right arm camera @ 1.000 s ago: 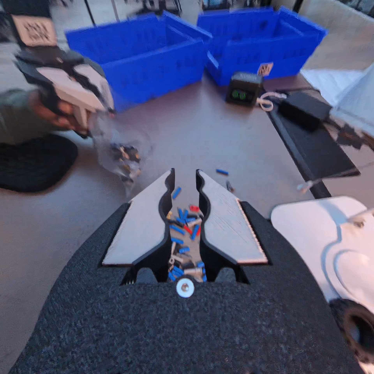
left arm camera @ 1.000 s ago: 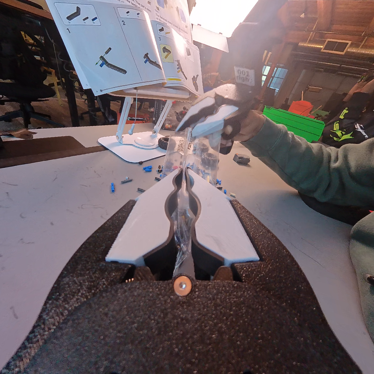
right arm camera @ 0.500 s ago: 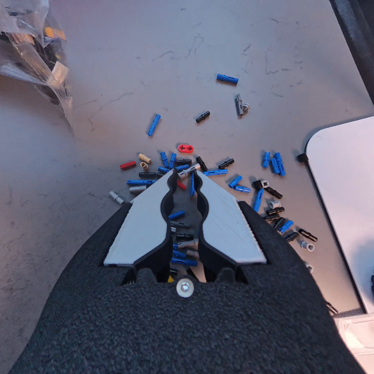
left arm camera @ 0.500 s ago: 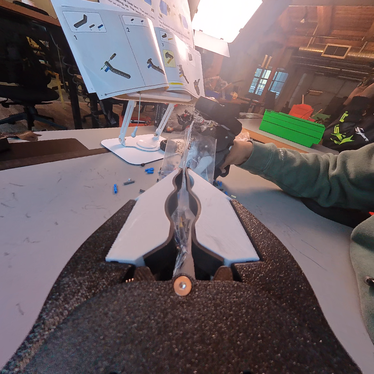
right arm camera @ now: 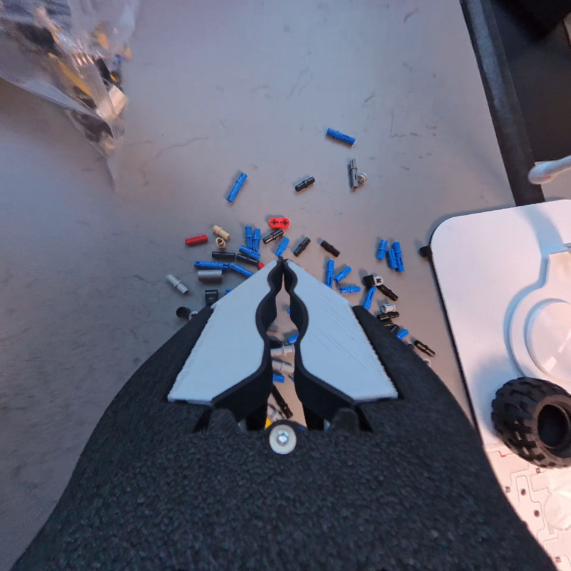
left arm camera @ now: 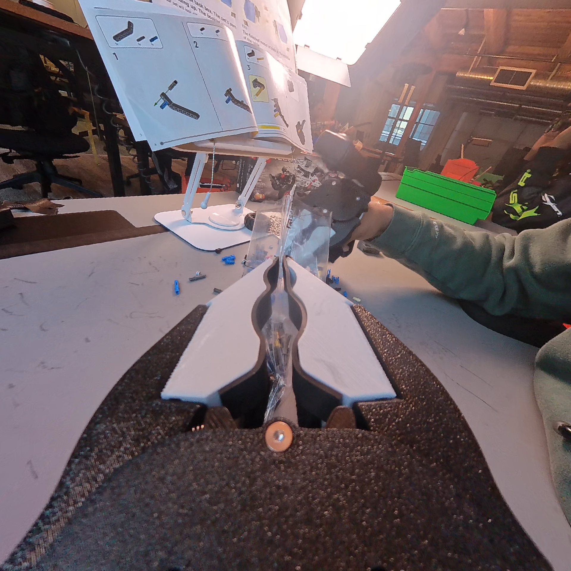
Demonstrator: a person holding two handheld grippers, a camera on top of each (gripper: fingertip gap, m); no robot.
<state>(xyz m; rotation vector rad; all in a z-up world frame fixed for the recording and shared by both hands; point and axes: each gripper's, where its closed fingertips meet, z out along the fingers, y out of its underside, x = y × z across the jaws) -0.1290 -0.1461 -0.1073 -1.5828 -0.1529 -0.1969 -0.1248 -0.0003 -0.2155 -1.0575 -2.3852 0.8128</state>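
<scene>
My left gripper is shut on a clear plastic bag of small building-set parts and holds it upright above the grey table. The bag also shows at the upper left of the right wrist view. My right gripper points down at a scatter of small blue, black, red and grey pins on the table. Its tips are closed together right at the pile; I cannot see anything between them. In the left wrist view its black body shows behind the bag, held by a hand.
A white book stand holds an open instruction booklet; its base is at the right of the pile, with a black tyre on it. A green bin, a dark mat and a green sleeve are nearby. The grippers' ends are close to 20 cm from one another.
My right gripper came down from beside the bag to the pile of pins, tilted downward, and its jaws went from open to shut. My left gripper kept hold of the bag, nearly still.
</scene>
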